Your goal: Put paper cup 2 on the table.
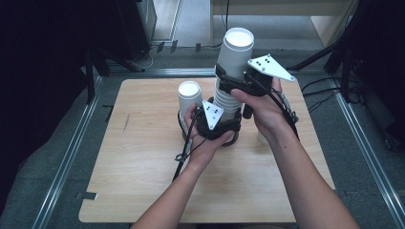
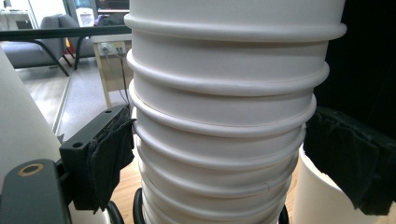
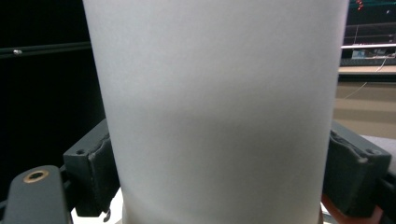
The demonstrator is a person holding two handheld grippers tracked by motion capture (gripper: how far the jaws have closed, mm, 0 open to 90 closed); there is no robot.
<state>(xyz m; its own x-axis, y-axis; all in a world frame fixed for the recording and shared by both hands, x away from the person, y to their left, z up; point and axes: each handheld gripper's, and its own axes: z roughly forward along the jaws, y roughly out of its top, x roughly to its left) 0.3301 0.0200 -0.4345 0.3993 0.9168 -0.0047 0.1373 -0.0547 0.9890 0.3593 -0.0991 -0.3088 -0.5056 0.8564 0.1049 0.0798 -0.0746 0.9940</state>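
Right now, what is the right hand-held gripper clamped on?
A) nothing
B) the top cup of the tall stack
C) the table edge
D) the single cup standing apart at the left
B: the right hand-held gripper has its pads pressed on the smooth wall of the top cup, above the ribbed stack.

No legible text (plain white cups)

One camera sits high and looks down on the whole tabletop (image 1: 143, 191). Two more ride on the tongs, very close to the tall stack of white cups (image 1: 231, 71), which all three see.
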